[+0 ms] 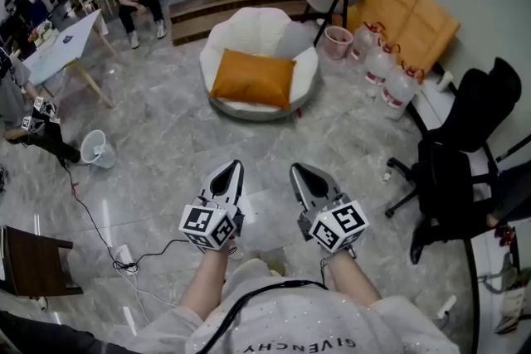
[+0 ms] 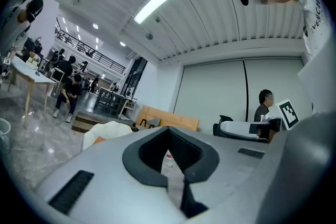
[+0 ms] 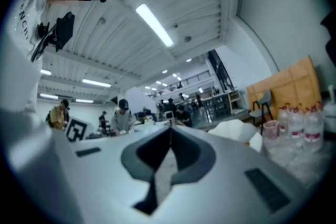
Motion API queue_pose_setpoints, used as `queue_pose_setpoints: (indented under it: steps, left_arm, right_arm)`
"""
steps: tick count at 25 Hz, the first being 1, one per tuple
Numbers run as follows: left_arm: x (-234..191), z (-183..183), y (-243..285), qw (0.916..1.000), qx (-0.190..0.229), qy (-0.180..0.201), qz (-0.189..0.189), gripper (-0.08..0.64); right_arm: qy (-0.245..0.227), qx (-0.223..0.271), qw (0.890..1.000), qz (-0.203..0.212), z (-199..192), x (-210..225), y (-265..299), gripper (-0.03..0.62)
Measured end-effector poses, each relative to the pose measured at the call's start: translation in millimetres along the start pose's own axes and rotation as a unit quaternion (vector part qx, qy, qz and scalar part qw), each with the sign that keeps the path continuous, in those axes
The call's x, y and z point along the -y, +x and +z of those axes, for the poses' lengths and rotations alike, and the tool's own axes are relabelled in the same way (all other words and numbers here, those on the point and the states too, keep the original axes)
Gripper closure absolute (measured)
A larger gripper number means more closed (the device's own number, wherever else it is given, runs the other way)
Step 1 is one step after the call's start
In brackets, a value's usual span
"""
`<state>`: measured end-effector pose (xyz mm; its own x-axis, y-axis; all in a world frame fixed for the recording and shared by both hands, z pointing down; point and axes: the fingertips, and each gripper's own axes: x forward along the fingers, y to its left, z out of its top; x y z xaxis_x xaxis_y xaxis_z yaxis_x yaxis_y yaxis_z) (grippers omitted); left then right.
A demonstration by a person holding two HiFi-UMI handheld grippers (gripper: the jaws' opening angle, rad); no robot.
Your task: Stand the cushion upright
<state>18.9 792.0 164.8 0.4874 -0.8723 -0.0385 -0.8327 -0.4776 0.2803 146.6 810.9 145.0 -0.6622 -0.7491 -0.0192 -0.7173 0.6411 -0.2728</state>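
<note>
An orange cushion (image 1: pixel 254 79) lies flat on the seat of a round white lounge chair (image 1: pixel 308 72) across the grey floor, well ahead of me. My left gripper (image 1: pixel 235 167) and right gripper (image 1: pixel 295 170) hang side by side near my body, both shut and holding nothing, their tips far short of the chair. In the left gripper view the white chair (image 2: pixel 107 130) and a sliver of the orange cushion (image 2: pixel 98 139) show low at the left beyond the shut jaws. In the right gripper view the white chair (image 3: pixel 233 127) sits right of the jaws.
Several water jugs (image 1: pixel 387 66) and a pink bin (image 1: pixel 338 41) stand right of the chair by orange boards. A black office chair (image 1: pixel 460 170) is at my right. A white bucket (image 1: pixel 96 148), cables (image 1: pixel 124 261) and a table (image 1: pixel 58 46) with seated people are left.
</note>
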Motion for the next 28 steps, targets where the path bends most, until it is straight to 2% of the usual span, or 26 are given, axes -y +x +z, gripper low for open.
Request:
queue_pose_setpoints:
  steps: [6,13,20,28]
  left_arm:
    - [9,-11,16,1.0000,-0.003,-0.003,-0.006,0.535]
    - [-1,-9,60,0.9999,0.005,0.004,-0.014,0.535]
    - [-32,-13,133,0.9997,0.006,-0.007,-0.024,0.535]
    - [-78,-14,230,0.9992,-0.006,-0.011,-0.038,0.535]
  right_arm:
    - [-0.006,-0.011,1.000,-0.001,-5,15,-5,0.574]
    - [-0.006,-0.007,1.000,-0.002,2,47,14,0.574]
    - [-0.009,-0.019,1.000,-0.015,7,103,58,0.574]
    - [0.002,-0.035,0.999,-0.031,13,177,136,0.574]
